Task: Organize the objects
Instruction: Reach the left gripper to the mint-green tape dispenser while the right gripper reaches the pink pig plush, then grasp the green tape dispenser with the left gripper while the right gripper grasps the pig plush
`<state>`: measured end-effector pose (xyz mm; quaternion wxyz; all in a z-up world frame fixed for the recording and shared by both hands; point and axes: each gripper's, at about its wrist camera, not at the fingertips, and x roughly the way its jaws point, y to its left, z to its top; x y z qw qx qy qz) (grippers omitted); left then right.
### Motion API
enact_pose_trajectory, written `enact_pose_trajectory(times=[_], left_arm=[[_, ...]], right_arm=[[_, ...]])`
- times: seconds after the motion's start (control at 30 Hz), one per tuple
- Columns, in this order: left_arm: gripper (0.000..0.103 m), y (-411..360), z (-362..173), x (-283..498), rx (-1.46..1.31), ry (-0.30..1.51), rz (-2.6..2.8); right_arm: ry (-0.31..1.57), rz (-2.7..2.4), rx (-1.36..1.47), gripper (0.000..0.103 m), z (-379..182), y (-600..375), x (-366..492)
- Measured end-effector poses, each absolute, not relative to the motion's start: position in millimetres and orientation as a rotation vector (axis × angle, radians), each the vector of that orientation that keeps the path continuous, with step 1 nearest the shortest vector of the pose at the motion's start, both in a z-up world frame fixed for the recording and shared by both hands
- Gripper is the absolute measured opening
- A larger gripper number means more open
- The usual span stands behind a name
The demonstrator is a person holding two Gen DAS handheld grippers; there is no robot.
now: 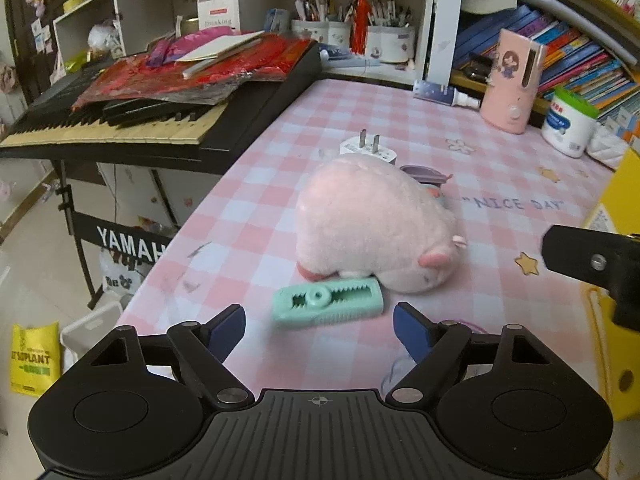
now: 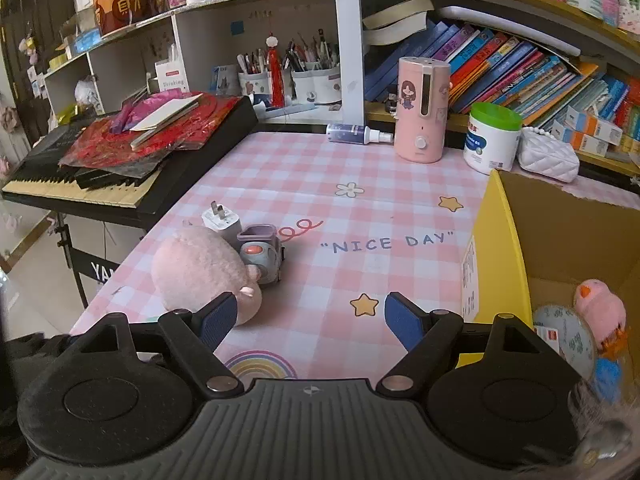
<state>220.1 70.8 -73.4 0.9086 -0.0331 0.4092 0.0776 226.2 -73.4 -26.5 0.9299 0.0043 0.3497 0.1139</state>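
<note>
Mint clip just ahead of left hand-held gripper — jaws apart, empty

pink checked table; plush, green clip, charger on it

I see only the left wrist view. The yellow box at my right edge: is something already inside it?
Observer: Yes. The box is open, and a small plush lies in it.
Operator: What is the purple thing behind the big plush?
Observer: It is the top of a grey toy car that touches the big plush.
Operator: Does the right gripper hold anything?
Observer: No. The right gripper is open, with nothing between its pads.
</note>
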Motion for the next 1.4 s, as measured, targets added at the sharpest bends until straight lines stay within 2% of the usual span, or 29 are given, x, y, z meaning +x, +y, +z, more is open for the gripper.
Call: enact_pose_trajectory(times=[0.1, 0.17, 0.2, 0.77, 1.13, 1.33, 1.4], left_arm=[[0.079, 67, -79, 230, -0.06, 0.852, 0.165], [0.07, 65, -83, 235, -0.052, 0.866, 0.168], [0.069, 65, -85, 237, -0.049, 0.876, 0.17], [0.069, 114, -68, 199, -0.146, 0.891, 0.242], [0.069, 140, -53, 169, -0.199, 0.855, 0.318], [0.069, 144, -41, 161, -0.213, 0.816, 0.307], [0.069, 143, -37, 159, -0.213, 0.803, 0.285]], right_arm=[[0.717, 0.241, 0.004, 0.08, -29, -75, 233], [0.721, 0.247, 0.008, 0.08, -31, -76, 237], [0.723, 0.25, 0.011, 0.08, -31, -76, 240], [0.7, 0.462, -0.018, 0.081, -35, -30, 281], [0.741, 0.656, -0.266, 0.081, -63, 43, 312], [0.714, 0.652, -0.368, 0.062, -71, 50, 303], [0.711, 0.644, -0.331, 0.061, -63, 43, 298]])
